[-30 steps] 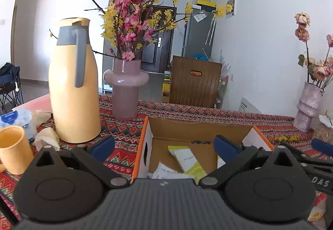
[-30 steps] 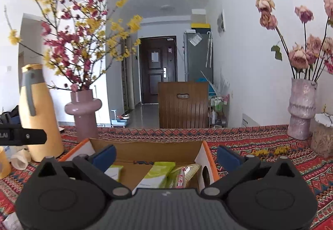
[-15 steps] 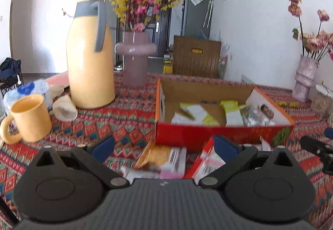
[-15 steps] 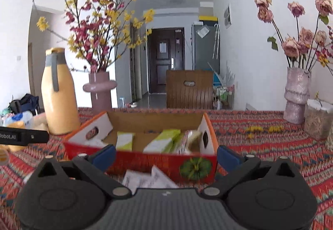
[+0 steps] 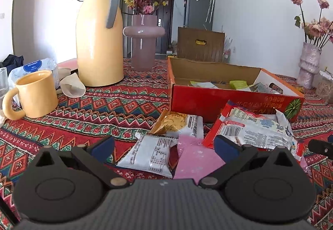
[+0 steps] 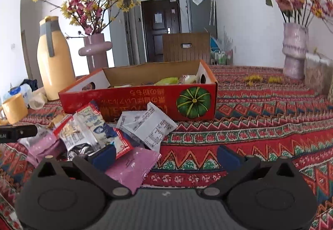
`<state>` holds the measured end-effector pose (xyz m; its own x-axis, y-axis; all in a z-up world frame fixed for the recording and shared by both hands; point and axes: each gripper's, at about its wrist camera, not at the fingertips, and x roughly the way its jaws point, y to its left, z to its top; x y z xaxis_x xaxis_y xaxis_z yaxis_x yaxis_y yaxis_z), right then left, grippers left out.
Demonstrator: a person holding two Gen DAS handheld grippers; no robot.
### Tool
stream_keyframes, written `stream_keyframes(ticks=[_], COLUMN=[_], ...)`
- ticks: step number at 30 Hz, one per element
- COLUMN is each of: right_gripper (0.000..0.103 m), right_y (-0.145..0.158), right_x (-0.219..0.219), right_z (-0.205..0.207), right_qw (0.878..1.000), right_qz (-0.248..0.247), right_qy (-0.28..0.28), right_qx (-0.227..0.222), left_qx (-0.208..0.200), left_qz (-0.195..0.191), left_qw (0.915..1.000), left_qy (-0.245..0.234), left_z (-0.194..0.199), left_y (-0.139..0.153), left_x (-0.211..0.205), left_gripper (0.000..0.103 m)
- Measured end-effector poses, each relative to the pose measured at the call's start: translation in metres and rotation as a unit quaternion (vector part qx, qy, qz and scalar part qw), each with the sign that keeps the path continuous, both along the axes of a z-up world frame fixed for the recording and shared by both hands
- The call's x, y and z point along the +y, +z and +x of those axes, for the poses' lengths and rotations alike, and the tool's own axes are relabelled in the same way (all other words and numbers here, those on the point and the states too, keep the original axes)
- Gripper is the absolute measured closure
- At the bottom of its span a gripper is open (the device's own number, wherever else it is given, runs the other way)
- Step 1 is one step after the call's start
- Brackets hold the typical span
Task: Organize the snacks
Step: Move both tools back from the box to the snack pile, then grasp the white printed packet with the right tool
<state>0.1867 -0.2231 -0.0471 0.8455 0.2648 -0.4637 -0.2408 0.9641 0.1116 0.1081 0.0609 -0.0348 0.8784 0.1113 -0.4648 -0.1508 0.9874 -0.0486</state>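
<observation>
Both grippers are hanging low over the snack pile w/ jaws spread wide & nothing between them, prob. lining up for the next pick. The left gripper (image 5: 163, 147) is sitting over a white packet (image 5: 148, 155) & a pink packet (image 5: 194, 159); the right gripper (image 6: 165, 156) is sitting just right of the pile, its left finger beside another pink packet (image 6: 133, 165). The loose snacks are lying in a heap on the patterned tablecloth (image 6: 260, 125), right in front of the red box (image 6: 145, 103), prob. dumped there so each is a short lift into the box. Count on the cloth, approx.: 2 pink, 2 white (second white one (image 6: 148, 125)), 1 red-edged bag (image 5: 256, 128), 1 golden-brown packet (image 5: 177, 122), so ~6, overlaps making it unsure. Inside the box a few green/white packets are already lying, ~3-4, partly hidden. Off to the side: 1 yellow jug (image 5: 98, 42), 1 mug (image 5: 34, 94), 2 flower vases, out of the working zone.
</observation>
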Motion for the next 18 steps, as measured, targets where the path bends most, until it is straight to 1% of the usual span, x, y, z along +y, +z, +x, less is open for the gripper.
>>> stream_keyframes(ticks=[4,12,16,18], right_gripper=[0.0,0.0,0.0,0.0], right_y=[-0.001,0.001,0.011,0.017], right_x=[-0.001,-0.001,-0.002,0.002], right_z=[0.001,0.004,0.009,0.015], right_qw=[1.0,1.0,1.0,1.0], right_qz=[0.003,0.005,0.023,0.017], right_qy=[-0.001,-0.004,0.004,0.003], right_qx=[0.001,0.003,0.003,0.004], left_qx=[-0.001,0.002,0.0,-0.001], left_qz=[-0.006,-0.03,-0.033,-0.034], left_qw=[1.0,0.9995,0.9994,0.9994], left_qy=[-0.002,-0.003,-0.006,-0.007], left_z=[0.0,0.001,0.0,-0.001], left_y=[-0.001,-0.003,-0.003,-0.003], left_x=[0.001,0.008,0.008,0.008], left_gripper=[0.0,0.0,0.0,0.0])
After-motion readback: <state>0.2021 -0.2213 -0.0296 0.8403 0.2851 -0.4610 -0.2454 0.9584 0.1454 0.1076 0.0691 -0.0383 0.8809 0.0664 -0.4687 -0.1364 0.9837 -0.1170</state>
